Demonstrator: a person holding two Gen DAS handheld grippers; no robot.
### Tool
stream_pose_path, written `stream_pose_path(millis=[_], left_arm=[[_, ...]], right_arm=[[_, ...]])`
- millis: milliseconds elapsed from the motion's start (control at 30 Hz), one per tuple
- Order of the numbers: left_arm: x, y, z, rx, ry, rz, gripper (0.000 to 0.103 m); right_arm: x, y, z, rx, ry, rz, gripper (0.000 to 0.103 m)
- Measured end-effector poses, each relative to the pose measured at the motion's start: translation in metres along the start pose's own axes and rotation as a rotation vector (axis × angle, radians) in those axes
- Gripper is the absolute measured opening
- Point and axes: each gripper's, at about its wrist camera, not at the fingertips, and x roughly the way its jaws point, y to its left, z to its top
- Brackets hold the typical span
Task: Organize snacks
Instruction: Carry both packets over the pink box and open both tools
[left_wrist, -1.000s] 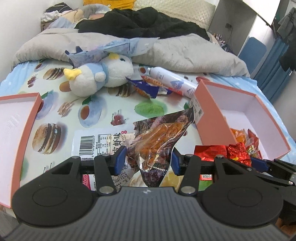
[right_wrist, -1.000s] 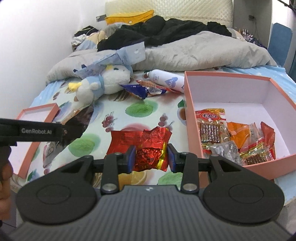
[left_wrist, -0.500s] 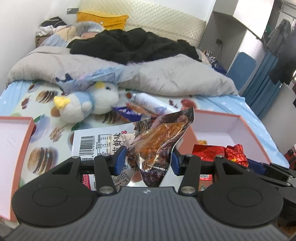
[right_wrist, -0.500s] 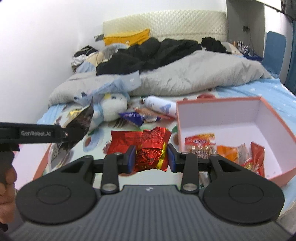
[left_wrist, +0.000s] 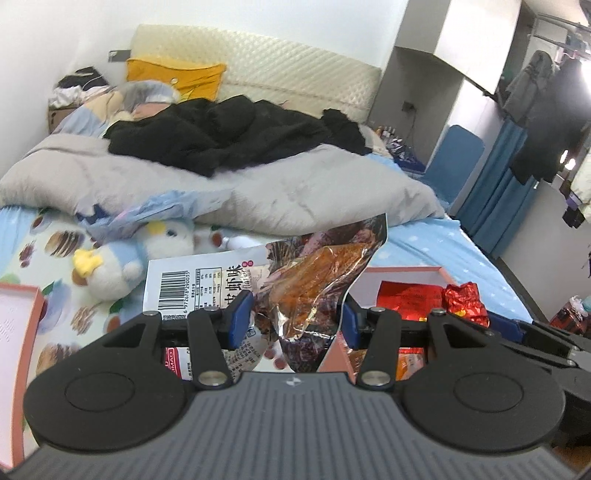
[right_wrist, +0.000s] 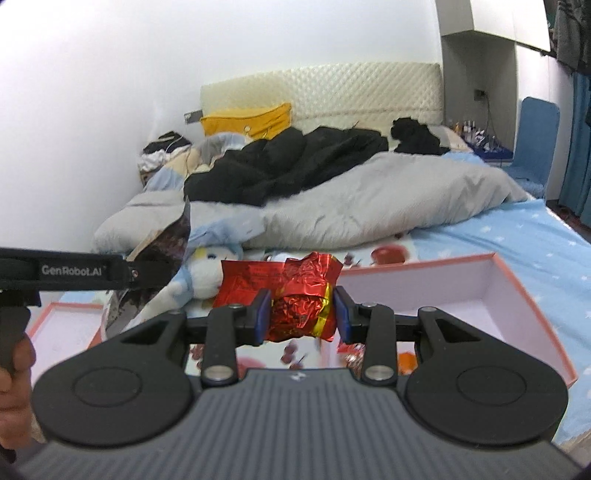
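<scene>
From my left wrist view I count one clear snack bag (left_wrist: 314, 280) with orange-brown pieces inside and a white barcode panel. My left gripper (left_wrist: 293, 325) holds it up off the bed (left_wrist: 436, 243), its fingers (left_wrist: 240, 319) pinching the crumpled lower part. One pink box (left_wrist: 406, 275) sits beyond, and one plush penguin (left_wrist: 125, 258) lies on the sheet.

From my right wrist view I see one crinkled red foil packet (right_wrist: 295, 295) with a yellow band. My right gripper (right_wrist: 301, 317) holds it level and raised, fingers (right_wrist: 263, 314) clamped on both sides, just left of the open box.
</scene>
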Motion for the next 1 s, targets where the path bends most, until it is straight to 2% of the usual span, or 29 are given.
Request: stream_pose_path(millis=[233,467,667,867,1000], left_arm=[[0.01,-0.034,0.01,0.035,-0.011,-0.035,0.055],[0.041,-0.074,0.012,0.073,0.012,-0.068,0.055],[0.086,-0.105,0.009,0.096,0.074,-0.093,0.055],[0.136,-0.13,0.001,0.143,0.165,-0.108,0.055],[0.169,-0.142,-0.01,0.155,0.237,-0.117,0.055]], right_arm=[[-0.003,-0.029,0.011,0.016,-0.033,-0.044,0.039],[0.008,-0.067,0.017,0.049,-0.027,-0.092,0.039],[0.021,-0.096,0.015,0.062,-0.01,-0.129,0.039],[0.044,-0.132,-0.002,0.146,0.06,-0.153,0.039],[0.061,-0.149,-0.017,0.152,0.121,-0.176,0.039]])
